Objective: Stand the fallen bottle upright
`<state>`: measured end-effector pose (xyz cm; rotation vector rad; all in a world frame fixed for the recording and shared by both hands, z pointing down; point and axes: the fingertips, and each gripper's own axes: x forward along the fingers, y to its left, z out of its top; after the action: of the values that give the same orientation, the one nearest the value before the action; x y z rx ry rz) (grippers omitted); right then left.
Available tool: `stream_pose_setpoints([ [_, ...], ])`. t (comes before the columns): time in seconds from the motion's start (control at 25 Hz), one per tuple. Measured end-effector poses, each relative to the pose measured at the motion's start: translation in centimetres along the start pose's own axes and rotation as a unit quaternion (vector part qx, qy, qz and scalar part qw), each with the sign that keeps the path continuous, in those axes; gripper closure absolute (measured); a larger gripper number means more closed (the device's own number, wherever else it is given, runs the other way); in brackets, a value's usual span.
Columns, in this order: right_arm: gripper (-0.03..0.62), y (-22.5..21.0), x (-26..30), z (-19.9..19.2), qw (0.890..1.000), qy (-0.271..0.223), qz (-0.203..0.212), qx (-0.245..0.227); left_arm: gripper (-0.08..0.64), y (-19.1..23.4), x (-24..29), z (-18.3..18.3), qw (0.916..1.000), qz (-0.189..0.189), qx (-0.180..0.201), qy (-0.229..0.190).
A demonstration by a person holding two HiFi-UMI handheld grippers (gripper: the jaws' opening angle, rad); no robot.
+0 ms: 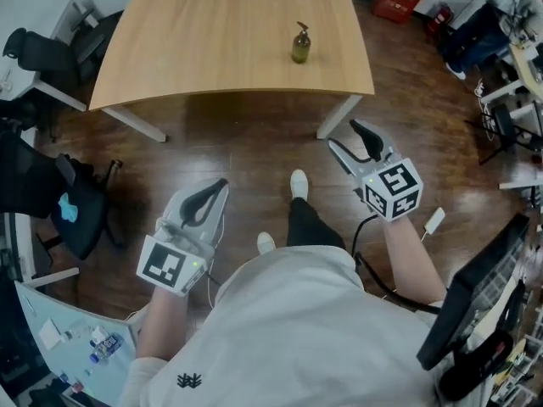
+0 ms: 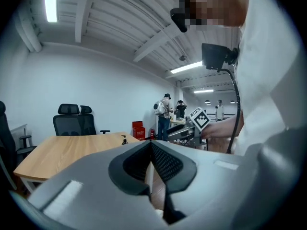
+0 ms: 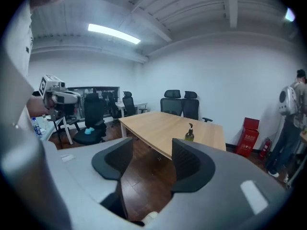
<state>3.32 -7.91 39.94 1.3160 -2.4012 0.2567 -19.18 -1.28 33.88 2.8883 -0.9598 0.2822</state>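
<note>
Listing stock as I read it. Item one: bottle (image 1: 300, 43), olive-green with a pump top, standing upright on the wooden table (image 1: 212, 41) toward its right side, nothing touching it. Item two: left gripper (image 1: 206, 200), jaws pressed together on nothing, well short of the table. Item three: right gripper (image 1: 346, 139), jaws spread wide, empty, off the table's near edge. By my reckoning the uprighting is done; next I need only confirm the bottle sits steady.

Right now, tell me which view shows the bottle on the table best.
The head view: the bottle stands whole and unobstructed on the table, with its pump top clear. The right gripper view shows it side-on but smaller. The left gripper view shows it only as a tiny dark speck.
</note>
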Motion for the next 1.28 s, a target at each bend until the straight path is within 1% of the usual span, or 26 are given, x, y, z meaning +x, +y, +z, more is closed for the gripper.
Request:
stream_pose_setpoints([
  [0.08,0.334,1.7,-3.8,-0.3,1.0,-0.004,-0.012,0.003,0.56,-1.6,-0.4,-0.2,0.9998,-0.019,0.002,-0.007],
  [0.16,0.334,3.1,-6.4,-0.5,1.0,-0.01,-0.02,0.008,0.56,-2.9,-1.0,-0.7,0.9995,-0.029,-0.002,-0.01],
  [0.28,0.333,5.4,-9.3,-1.3,1.0,-0.018,-0.009,0.017,0.56,-5.4,-2.0,-1.4,0.9996,-0.029,-0.001,-0.004],
  [0.36,0.334,6.2,-11.6,-2.2,0.999,-0.023,-0.001,0.023,0.56,-7.7,-2.0,-1.7,0.9995,-0.031,0.003,0.002],
  [0.44,0.333,7.0,-14.4,-3.2,0.999,-0.029,0.005,0.029,0.56,-10.5,-1.7,-1.8,0.9992,-0.039,0.009,0.005],
  [0.56,0.334,8.2,-19.0,-4.7,0.999,-0.039,0.008,0.018,0.56,-15.3,-1.3,-1.8,0.9986,-0.05,0.017,-0.001],
  [0.72,0.334,9.3,-25.3,-6.7,0.998,-0.059,0.015,0.012,0.56,-22.0,-0.7,-1.3,0.9981,-0.059,0.009,-0.017],
  [0.8,0.334,10.0,-28.0,-7.8,0.998,-0.062,0.023,0.009,0.56,-25.2,-1.0,-1.2,0.998,-0.06,0.006,-0.017],
  [0.92,0.337,10.7,-31.0,-9.4,0.998,-0.057,0.028,0.006,0.56,-29.0,-1.8,-1.7,0.9983,-0.057,0.002,-0.011],
  [1.0,0.345,11.0,-32.6,-10.2,0.998,-0.055,0.025,0.005,0.56,-31.0,-2.4,-2.3,0.9984,-0.056,0.001,-0.004],
  [1.12,0.35,11.2,-34.6,-10.9,0.998,-0.053,0.017,-0.001,0.56,-33.1,-3.1,-3.0,0.9986,-0.052,0.0,0.003],
  [1.28,0.353,11.7,-36.1,-11.8,0.999,-0.048,0.023,-0.003,0.56,-35.2,-3.5,-2.9,0.9989,-0.047,0.002,0.0],
])
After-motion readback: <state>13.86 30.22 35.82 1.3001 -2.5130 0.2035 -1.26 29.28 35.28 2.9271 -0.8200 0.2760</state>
